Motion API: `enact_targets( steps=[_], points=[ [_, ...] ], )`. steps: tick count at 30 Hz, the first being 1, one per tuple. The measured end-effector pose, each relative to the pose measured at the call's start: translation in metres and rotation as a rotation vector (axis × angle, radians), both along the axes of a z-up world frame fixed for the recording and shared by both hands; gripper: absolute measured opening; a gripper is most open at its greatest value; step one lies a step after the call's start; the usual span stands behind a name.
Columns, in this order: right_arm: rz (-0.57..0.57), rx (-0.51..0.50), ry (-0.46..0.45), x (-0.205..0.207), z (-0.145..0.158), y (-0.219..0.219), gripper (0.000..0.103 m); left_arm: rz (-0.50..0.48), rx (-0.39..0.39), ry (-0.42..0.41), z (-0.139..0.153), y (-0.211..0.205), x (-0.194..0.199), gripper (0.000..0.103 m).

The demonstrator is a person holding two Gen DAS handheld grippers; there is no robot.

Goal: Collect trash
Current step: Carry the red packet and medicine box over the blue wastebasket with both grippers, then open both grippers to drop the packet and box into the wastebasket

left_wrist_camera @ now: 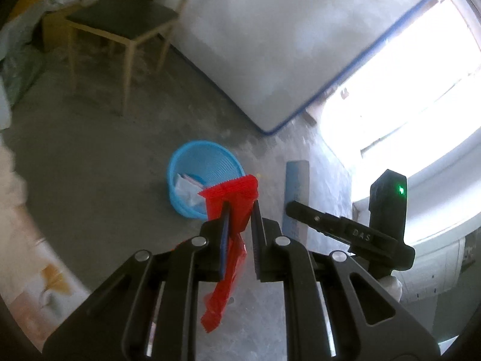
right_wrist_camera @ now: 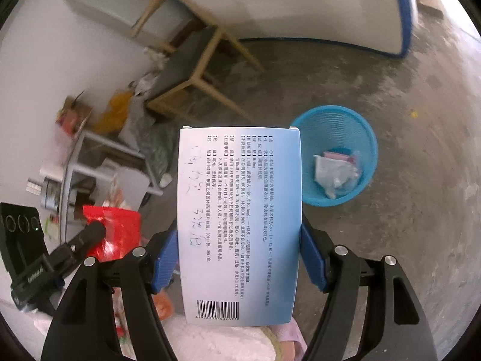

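Bin point(right_wrist_camera: 336, 153) lies ahead, right of the right tool point(right_wrist_camera: 240, 252) clamping a medicine box point(right_wrist_camera: 240, 225) lengthwise; left tool point(left_wrist_camera: 240, 222), pinching a red wrapper point(left_wrist_camera: 233, 198), looks nearer.

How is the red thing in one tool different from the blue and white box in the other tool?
The red wrapper is thin, crinkly and floppy, its tail dangling below the left tool; the box is stiff, flat and keeps its shape in the right tool. The wrapper is plain red; the box has printed text and a barcode. The wrapper needs nearly shut jaws; the box needs wide ones. Both are held near the blue bin.
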State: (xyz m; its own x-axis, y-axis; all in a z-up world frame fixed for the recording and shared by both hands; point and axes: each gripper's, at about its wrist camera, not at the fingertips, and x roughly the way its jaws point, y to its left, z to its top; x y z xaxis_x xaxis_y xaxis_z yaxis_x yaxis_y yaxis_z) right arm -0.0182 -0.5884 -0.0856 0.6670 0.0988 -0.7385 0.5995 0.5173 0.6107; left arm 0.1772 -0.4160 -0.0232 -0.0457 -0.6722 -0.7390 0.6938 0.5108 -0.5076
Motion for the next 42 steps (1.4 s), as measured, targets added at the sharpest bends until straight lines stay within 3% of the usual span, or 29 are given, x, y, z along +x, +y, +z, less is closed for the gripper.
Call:
enact_targets(
  steps=[8,10,11,12,15,20,25,32,35,38,42],
  points=[
    [-0.051,0.013,0.055,0.034,-0.059,-0.061,0.069,-0.071,0.03,-0.007,-0.053,-0.093,0.005,0.012],
    [-0.045,-0.002,0.074,0.052,-0.077,-0.077,0.069,-0.074,0.043,0.006,-0.068,-0.114,0.013,0.031],
    [-0.048,-0.02,0.096,0.061,-0.087,-0.084,0.07,-0.059,0.087,-0.012,-0.078,-0.127,0.017,0.049],
    [-0.064,-0.038,0.119,0.065,-0.097,-0.091,0.072,-0.034,0.135,-0.057,-0.085,-0.135,0.019,0.052],
    [-0.108,-0.085,0.186,0.079,-0.126,-0.105,0.077,-0.053,0.151,-0.085,-0.098,-0.147,0.023,0.064],
    [-0.174,-0.093,0.219,0.078,-0.149,-0.108,0.077,-0.044,0.125,-0.096,-0.096,-0.12,0.026,0.065],
    [-0.161,-0.155,0.173,0.069,-0.125,-0.091,0.077,0.012,0.067,-0.158,-0.067,-0.079,0.024,0.065],
    [-0.046,-0.271,0.029,0.057,-0.042,-0.034,0.077,0.14,-0.042,-0.286,0.005,0.028,0.008,0.067],
    [0.043,-0.308,-0.041,0.064,0.001,0.002,0.077,0.229,-0.063,-0.339,0.028,0.075,0.004,0.069],
    [0.161,-0.347,-0.123,0.078,0.041,0.049,0.077,0.321,-0.099,-0.333,0.04,0.131,0.002,0.07],
    [0.337,-0.368,-0.206,0.112,0.076,0.122,0.077,0.429,-0.063,-0.319,0.05,0.195,0.016,0.07]
  ],
)
